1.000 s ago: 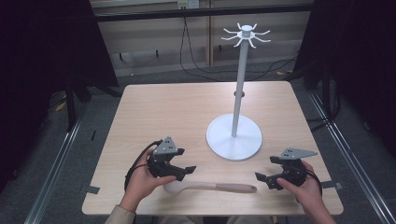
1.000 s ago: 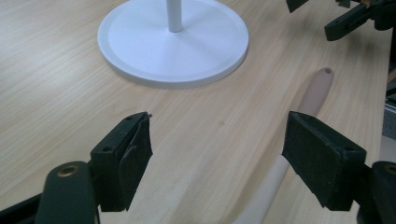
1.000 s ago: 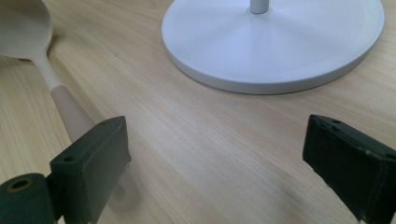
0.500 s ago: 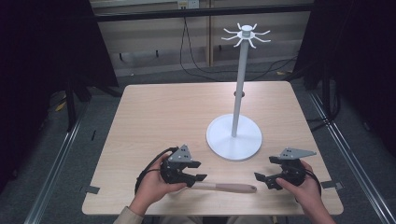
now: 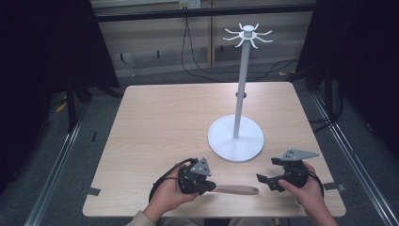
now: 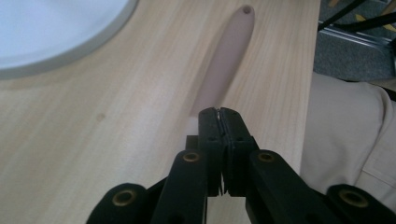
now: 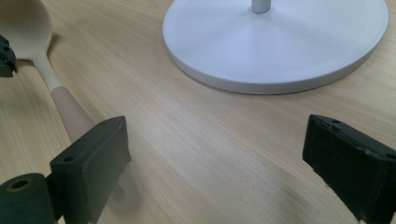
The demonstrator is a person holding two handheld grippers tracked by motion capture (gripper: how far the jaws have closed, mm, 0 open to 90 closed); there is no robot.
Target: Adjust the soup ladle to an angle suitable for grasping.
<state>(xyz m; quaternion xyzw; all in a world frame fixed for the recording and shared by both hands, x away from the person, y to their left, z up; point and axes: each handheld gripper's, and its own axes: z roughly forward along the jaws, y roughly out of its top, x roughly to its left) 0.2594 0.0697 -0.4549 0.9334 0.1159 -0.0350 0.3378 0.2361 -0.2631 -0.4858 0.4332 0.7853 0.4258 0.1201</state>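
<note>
The left gripper (image 5: 207,185) has moved in over the past second, sliding from a spot off to the side of the spoon (image 5: 235,189) until it sits over the bowl end; in the left gripper view its jaws stand pressed together, tips meeting just where the pale neck joins the pink handle (image 6: 223,65), which runs straight ahead of them on the table (image 5: 155,117); whether they pinch the neck or merely rest shut above it I cannot tell for sure, since the tips hide the contact, though the position suggests a grip on the spoon's neck.

The right gripper (image 5: 266,179) has barely shifted in that time; its jaws are wide apart and hold nothing; the handle's far end, with its hanging hole, lies just beside its left jaw, and the spoon's bowl (image 7: 23,28) sits farther off ahead and to the left; the stand (image 7: 275,42) has its white base ahead and to the right of these jaws, well within reach.

The meaning, as I judge it: the approach is over and the pickup is in hand; the spoon is flat on the table between the two grippers, not yet lifted; the next move likely wants a lift by the left, with the hole at the handle's end brought toward the hooks (image 5: 248,36) at the top of the stand.
</note>
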